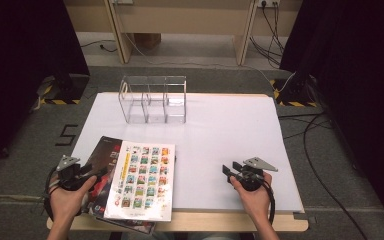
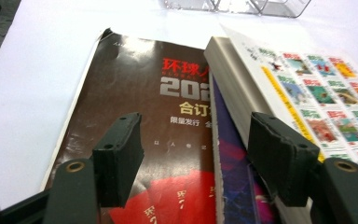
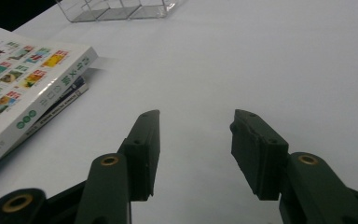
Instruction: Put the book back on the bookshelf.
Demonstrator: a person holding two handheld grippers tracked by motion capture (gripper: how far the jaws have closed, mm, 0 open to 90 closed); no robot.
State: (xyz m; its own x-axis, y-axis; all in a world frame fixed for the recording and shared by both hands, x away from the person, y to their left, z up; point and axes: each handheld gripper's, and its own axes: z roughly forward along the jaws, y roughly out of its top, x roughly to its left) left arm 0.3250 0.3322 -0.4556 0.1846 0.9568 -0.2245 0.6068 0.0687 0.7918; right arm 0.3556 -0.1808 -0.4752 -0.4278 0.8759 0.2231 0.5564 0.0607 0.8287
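Left claw at the books

Left claw [image 1: 91, 172] gapes empty over the stacked books [image 1: 141, 180] (spines running away from it); right claw [image 1: 228, 171] open, well apart.

On the dark magazine cover [image 2: 135, 112] we read red characters "环球人", cut off by the book lying over it, then large grey digits "202", and under them yellow "合订" and small white "限量发行". On the floor mat left of the desk we see a "5" [image 1: 66, 135]. The lettering on the white book's spine [image 3: 51, 95] is too blurred for us to read.
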